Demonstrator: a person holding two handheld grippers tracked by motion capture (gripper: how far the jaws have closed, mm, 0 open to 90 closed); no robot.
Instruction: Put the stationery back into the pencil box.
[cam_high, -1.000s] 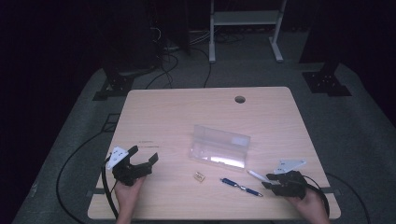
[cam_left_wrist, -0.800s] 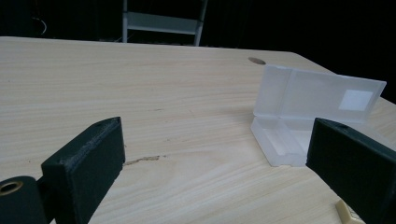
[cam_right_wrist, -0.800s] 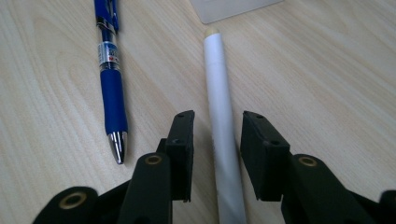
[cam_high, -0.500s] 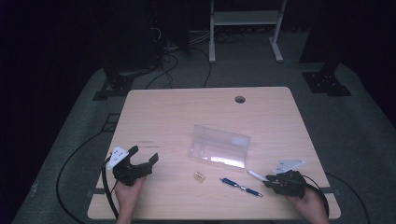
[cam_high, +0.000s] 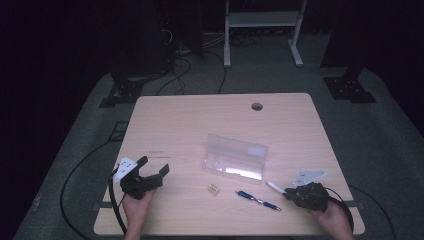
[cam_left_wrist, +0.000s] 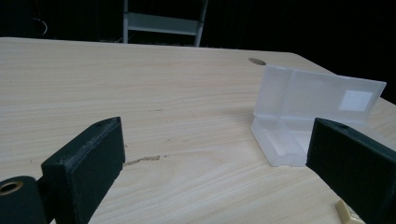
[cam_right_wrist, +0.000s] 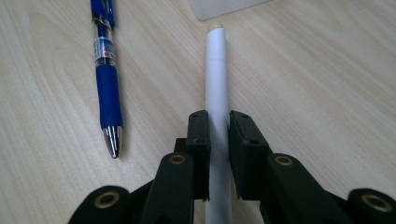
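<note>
Right claw (cam_right_wrist: 218, 140), jaws just closing, clamps one white pen (cam_right_wrist: 216, 70). Left claw (cam_high: 150, 172) gapes wide, holding nothing. On surface (cam_high: 190, 120): one blue pen (cam_right_wrist: 106, 70), one clear case (cam_high: 235, 157), one small cap (cam_high: 214, 189).

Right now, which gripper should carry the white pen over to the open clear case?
Right. The right gripper has just been closing, its jaws now on the white pen, near the clear case. The left gripper stands open, with nothing between its jaws, farther from the pen.
</note>
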